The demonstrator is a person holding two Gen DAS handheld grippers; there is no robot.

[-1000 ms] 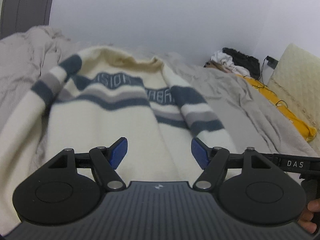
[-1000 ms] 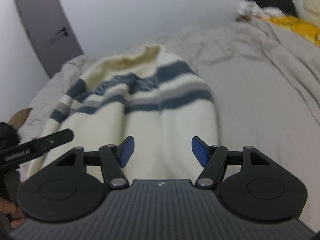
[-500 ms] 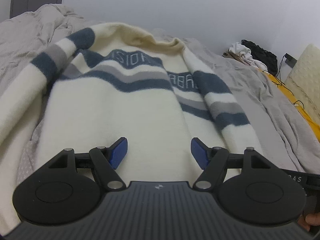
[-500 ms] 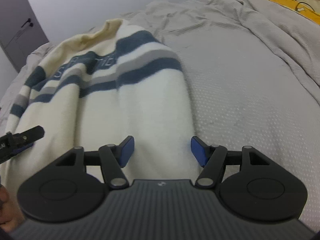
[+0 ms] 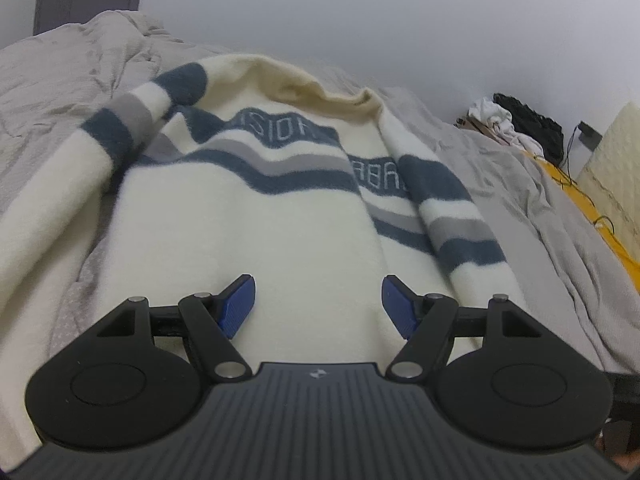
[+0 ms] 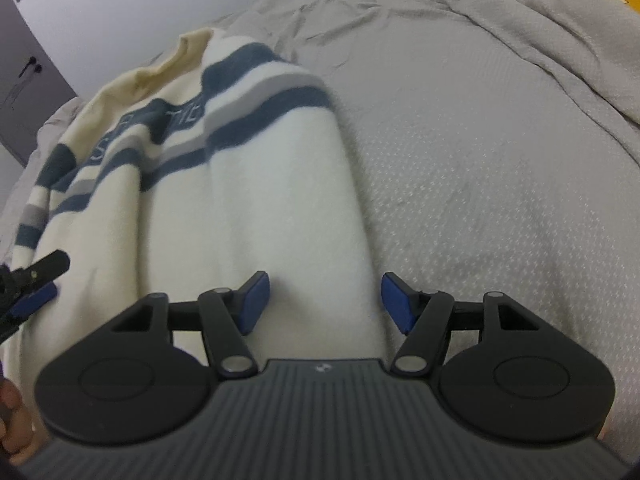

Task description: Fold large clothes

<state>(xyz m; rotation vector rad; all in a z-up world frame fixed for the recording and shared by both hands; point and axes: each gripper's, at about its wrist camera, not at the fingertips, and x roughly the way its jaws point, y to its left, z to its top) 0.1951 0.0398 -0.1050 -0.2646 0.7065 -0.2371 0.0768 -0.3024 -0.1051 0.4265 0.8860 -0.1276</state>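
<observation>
A cream sweater (image 5: 248,232) with blue and grey chest stripes lies flat on the bed, collar far from me, both sleeves folded in along its sides. My left gripper (image 5: 318,306) is open and empty, low over the sweater's lower middle. In the right wrist view the sweater (image 6: 256,208) fills the left half. My right gripper (image 6: 324,302) is open and empty, straddling the sweater's right edge near the hem. The left gripper's fingertip (image 6: 38,280) shows at the left edge there.
A grey quilted bedspread (image 6: 480,160) covers the bed, rumpled at the far side (image 5: 72,64). A pile of white and black clothes (image 5: 516,124), a yellow cloth (image 5: 592,216) and a cream pillow (image 5: 616,160) lie at the far right. A grey door (image 6: 24,80) stands behind.
Both grippers have dropped lower and closer to the sweater's hem end. The right gripper has shifted right to the sweater's edge. Both stay open and empty.
</observation>
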